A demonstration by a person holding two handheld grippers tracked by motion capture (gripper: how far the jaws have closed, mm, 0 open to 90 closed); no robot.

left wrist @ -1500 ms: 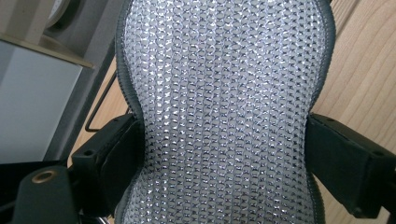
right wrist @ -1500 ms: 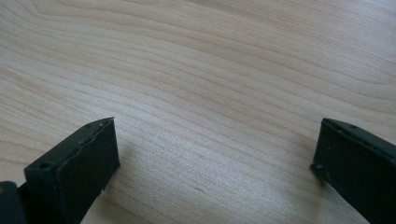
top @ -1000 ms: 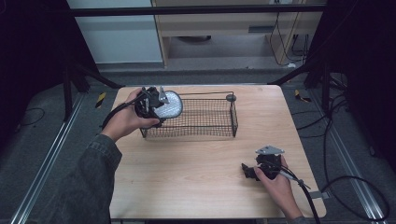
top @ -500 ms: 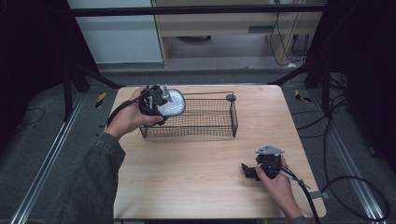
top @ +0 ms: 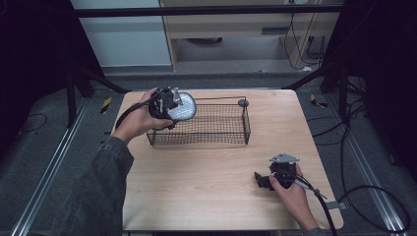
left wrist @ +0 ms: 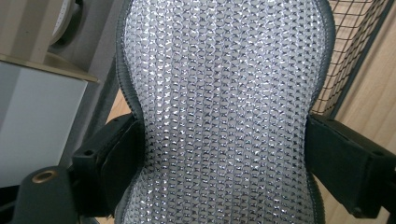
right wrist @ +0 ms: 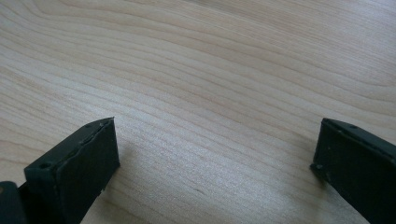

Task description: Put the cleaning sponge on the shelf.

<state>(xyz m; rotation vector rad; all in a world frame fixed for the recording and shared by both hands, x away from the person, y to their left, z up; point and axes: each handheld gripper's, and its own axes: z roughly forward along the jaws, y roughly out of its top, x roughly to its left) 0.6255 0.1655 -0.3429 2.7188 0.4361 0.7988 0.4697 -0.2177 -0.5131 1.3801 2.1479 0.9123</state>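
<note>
My left gripper (top: 173, 107) is shut on a silvery mesh pad with a grey border (top: 183, 106), held over the left end of a black wire basket (top: 223, 129). In the left gripper view the pad (left wrist: 224, 107) is pinched between both black jaws, and basket wire (left wrist: 348, 51) shows at the upper right. My right gripper (top: 259, 180) rests low on the wooden table (top: 206, 182) near the front right, open. In the right gripper view its two jaws stand wide apart over bare wood (right wrist: 210, 102), with nothing between them.
The basket stands at the back middle of the table, a small dark knob (top: 243, 103) at its far right corner. Cables (top: 364, 191) trail off the table's right side. Dark frame legs (top: 78, 78) and a cabinet (top: 236, 24) stand beyond the far edge.
My left gripper has carried the mesh pad slightly to the right, farther over the basket's left end. The right gripper has stayed put.
</note>
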